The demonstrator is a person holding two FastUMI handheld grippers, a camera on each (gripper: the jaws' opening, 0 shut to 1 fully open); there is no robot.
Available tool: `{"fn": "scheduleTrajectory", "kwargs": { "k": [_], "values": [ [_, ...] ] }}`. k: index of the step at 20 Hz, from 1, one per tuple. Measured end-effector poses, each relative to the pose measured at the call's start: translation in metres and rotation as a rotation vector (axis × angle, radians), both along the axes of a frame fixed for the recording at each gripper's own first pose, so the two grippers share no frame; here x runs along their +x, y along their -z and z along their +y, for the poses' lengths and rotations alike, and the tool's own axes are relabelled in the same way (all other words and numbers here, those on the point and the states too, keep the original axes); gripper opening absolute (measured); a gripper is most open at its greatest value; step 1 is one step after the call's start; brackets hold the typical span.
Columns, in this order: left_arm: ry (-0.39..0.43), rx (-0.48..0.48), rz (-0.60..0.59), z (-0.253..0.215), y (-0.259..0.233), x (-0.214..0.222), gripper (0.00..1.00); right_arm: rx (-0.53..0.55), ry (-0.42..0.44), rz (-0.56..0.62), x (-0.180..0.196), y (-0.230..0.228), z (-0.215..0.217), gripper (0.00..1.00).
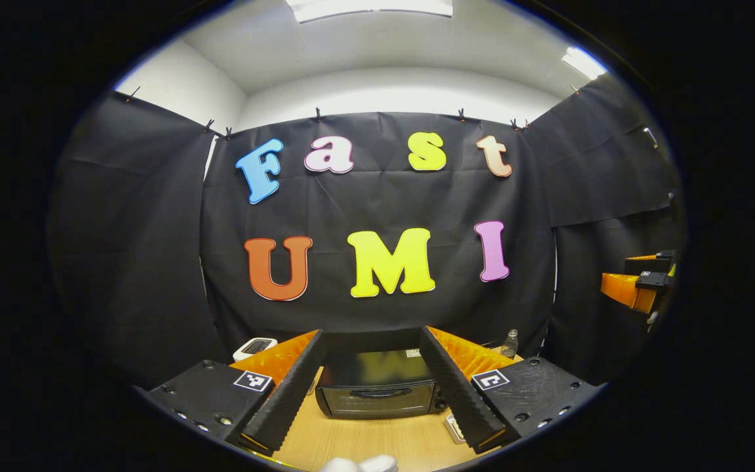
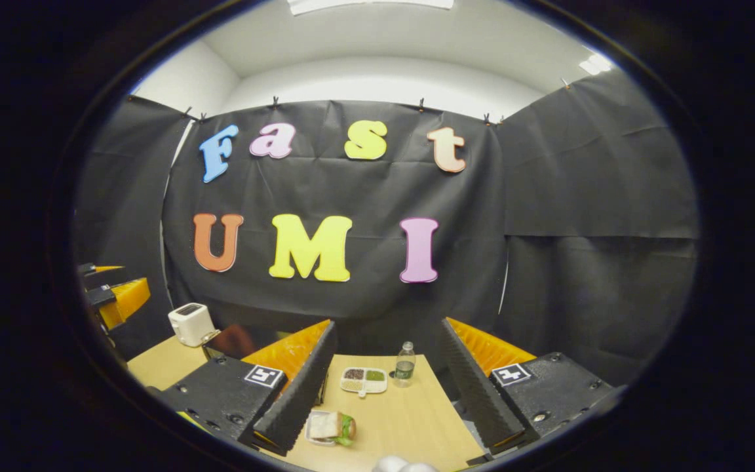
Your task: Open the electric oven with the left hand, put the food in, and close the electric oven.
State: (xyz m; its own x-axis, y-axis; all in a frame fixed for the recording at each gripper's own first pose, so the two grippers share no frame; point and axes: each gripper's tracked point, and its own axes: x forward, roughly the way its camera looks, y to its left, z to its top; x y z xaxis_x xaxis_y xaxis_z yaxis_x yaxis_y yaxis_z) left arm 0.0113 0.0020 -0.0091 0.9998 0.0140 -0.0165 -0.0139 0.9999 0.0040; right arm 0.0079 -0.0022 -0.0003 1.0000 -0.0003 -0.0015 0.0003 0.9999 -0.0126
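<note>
in the left gripper view, the left gripper (image 1: 372,393) hangs above the light wooden worktop (image 1: 377,442) with its two fingers spread wide and nothing between them. framed in that gap sits the small black electric oven (image 1: 377,390), glass door closed, handle across the front, backed against the far edge of the worktop. a white toaster (image 1: 254,347) stands toward the far left corner, partly hidden by the left finger. a clear plastic bottle (image 1: 510,343) stands past the oven's right side, near the far edge. a small white object (image 1: 454,427) lies on the wood just right of the oven, half hidden by the right finger. bare wood lies in front of the oven door. the right gripper (image 1: 639,282) shows at the right edge, raised well above the worktop.

in the right gripper view, the right gripper (image 2: 384,400) is also spread wide and empty. the sandwich on a small white plate (image 2: 330,427) lies near the front edge, just beside the left finger. farther back sit a white divided dish of dark and green food (image 2: 364,380) and the bottle (image 2: 406,364), close together. the toaster (image 2: 191,324) stands at the far left corner. open wood lies between the sandwich and the dish. the left gripper (image 2: 112,295) shows at the left edge.
</note>
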Motion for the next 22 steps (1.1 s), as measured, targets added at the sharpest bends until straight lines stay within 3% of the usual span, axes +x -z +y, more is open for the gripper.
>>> {"fn": "scheduleTrajectory", "kwargs": {
  "k": [11, 15, 16, 17, 22],
  "values": [
    [0.015, -0.048, 0.027, -0.004, 0.039, 0.036, 0.95, -0.036, 0.033, 0.002, -0.001, -0.004, -0.012, 0.90],
    [0.030, -0.063, 0.074, -0.009, 0.081, 0.064, 0.95, -0.065, 0.071, 0.004, -0.008, -0.009, -0.022, 0.91],
    [0.027, -0.063, 0.093, -0.008, 0.094, 0.072, 0.95, -0.076, 0.081, 0.005, -0.009, -0.010, -0.024, 1.00],
    [0.027, -0.063, 0.093, -0.009, 0.103, 0.082, 0.95, -0.088, 0.092, 0.005, -0.013, -0.010, -0.026, 0.91],
    [0.034, -0.045, 0.190, -0.016, 0.174, 0.131, 0.95, -0.058, 0.121, 0.024, -0.016, -0.001, -0.028, 0.95]
  ]
}}
